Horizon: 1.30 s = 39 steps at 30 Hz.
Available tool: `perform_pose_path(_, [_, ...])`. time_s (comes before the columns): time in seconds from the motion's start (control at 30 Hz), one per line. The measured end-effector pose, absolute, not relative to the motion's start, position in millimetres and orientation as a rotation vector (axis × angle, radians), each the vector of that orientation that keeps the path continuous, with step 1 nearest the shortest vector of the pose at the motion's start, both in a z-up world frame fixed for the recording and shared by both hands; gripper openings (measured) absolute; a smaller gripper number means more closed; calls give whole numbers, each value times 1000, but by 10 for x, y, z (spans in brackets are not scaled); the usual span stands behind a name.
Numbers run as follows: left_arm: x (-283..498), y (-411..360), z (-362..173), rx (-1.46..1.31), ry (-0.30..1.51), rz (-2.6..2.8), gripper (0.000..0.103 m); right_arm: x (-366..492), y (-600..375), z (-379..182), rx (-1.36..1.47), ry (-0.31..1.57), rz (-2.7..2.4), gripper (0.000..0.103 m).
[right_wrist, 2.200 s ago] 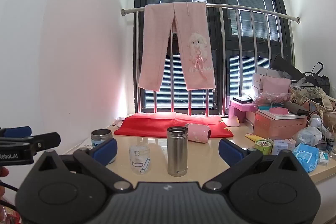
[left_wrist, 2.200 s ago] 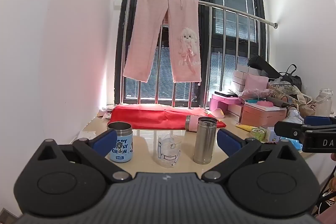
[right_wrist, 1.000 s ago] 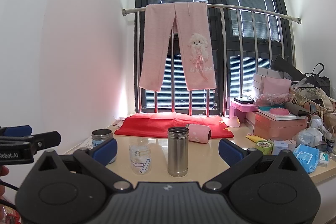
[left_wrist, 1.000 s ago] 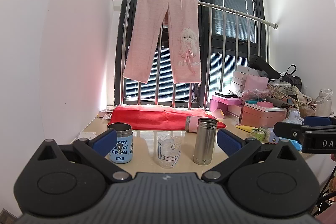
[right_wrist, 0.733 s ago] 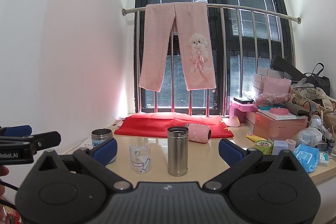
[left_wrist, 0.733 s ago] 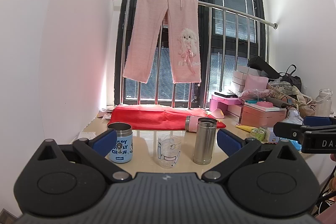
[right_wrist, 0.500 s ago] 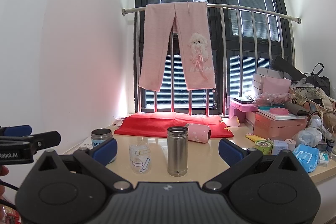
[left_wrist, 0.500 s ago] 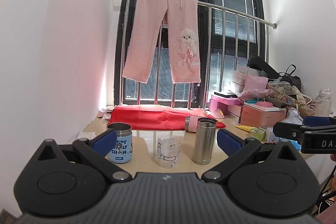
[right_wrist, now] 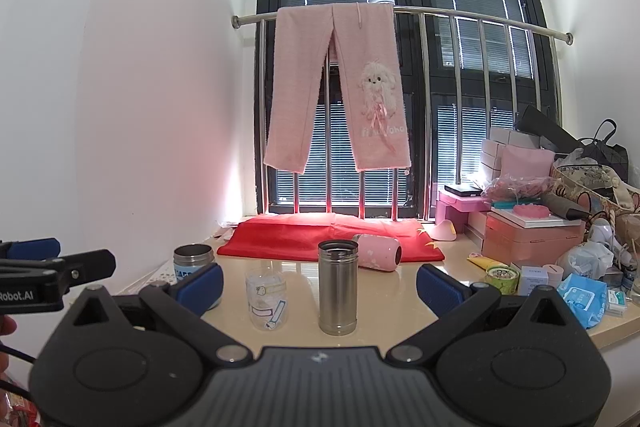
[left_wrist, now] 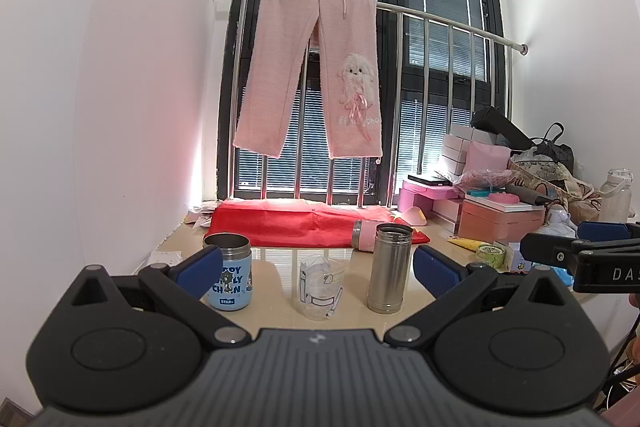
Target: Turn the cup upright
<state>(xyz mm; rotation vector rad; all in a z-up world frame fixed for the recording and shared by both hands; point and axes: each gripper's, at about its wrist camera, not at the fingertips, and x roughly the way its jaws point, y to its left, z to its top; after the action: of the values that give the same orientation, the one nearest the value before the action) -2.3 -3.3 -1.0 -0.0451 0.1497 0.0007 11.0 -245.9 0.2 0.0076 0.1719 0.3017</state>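
Observation:
A pink cup (right_wrist: 379, 251) lies on its side on the beige counter (right_wrist: 384, 303), at the front edge of a red cloth (right_wrist: 320, 237); in the left wrist view the pink cup (left_wrist: 363, 235) is partly hidden behind a steel flask (left_wrist: 389, 267). In front stand a steel flask (right_wrist: 337, 287), a clear plastic cup (right_wrist: 267, 303) and a blue printed steel cup (left_wrist: 229, 275). My left gripper (left_wrist: 318, 269) is open and empty, short of the counter. My right gripper (right_wrist: 320, 285) is open and empty, also held back from the cups.
Pink boxes (right_wrist: 524, 231), bags, a blue tissue pack (right_wrist: 582, 297) and small jars crowd the counter's right side. A white wall bounds the left. A steel railing (right_wrist: 400, 11) with pink trousers (right_wrist: 340, 87) stands behind the red cloth.

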Motion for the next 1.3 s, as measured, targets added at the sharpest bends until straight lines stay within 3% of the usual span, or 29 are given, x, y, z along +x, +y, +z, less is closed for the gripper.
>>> perform_pose_path(1.3, [280, -189, -43, -49, 196, -12, 103, 386, -2610, -4, -2, 184, 280, 103])
